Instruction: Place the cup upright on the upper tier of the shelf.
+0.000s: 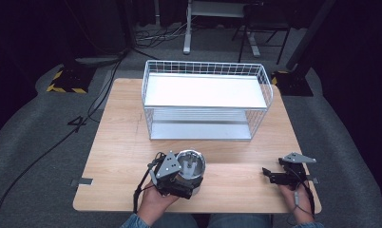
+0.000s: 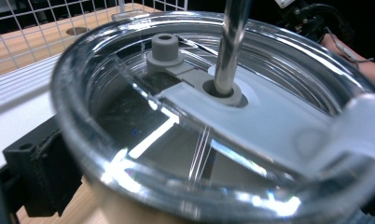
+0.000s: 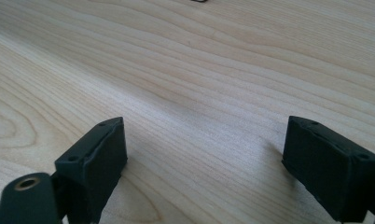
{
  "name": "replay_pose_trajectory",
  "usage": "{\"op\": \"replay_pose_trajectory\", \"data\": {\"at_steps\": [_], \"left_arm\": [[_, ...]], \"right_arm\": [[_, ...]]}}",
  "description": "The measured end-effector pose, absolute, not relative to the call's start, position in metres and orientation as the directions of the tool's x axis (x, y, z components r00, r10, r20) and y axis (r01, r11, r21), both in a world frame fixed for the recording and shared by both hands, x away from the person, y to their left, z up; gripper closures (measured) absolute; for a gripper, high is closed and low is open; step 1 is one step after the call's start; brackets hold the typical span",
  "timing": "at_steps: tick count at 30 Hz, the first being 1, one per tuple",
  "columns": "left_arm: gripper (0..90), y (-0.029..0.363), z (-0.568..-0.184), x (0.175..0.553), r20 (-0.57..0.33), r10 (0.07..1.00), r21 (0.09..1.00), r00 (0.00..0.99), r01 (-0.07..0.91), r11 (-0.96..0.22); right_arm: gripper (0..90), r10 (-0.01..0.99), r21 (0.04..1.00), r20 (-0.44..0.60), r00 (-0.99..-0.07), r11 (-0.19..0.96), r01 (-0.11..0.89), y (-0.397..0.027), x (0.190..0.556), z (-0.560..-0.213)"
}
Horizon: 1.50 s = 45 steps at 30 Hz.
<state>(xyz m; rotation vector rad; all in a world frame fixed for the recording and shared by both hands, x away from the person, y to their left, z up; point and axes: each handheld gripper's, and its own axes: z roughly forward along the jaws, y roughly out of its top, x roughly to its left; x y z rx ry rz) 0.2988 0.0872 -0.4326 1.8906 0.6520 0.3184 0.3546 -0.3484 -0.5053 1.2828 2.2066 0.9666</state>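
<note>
A steel tumbler with a clear lid and a metal straw stands on the wooden counter, just in front of the white wire basket, near its left end. The left gripper sits against the tumbler's near-left side, its jaws around the body (one black jaw shows beside the wall in the left gripper view). The right gripper rests low over bare counter well to the right of the tumbler, near the counter's front edge, its jaws spread wide on nothing.
</note>
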Motion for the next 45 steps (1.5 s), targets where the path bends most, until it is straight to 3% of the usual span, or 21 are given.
{"op": "replay_pose_trajectory", "data": {"at_steps": [32,45], "left_arm": [[2.8,0.082,-0.442,0.302,-0.065,0.567,0.921,0.821,0.268,-0.284],[3.2,0.1,-0.417,0.307,-0.064,0.575,0.908,0.815,0.286,-0.305]], "right_arm": [[16.1,0.866,0.741,-0.011,-0.5,0.343,0.578,-0.348,0.354,-0.505],[16.2,0.865,0.741,-0.008,-0.502,0.342,0.578,-0.348,0.354,-0.505]]}}
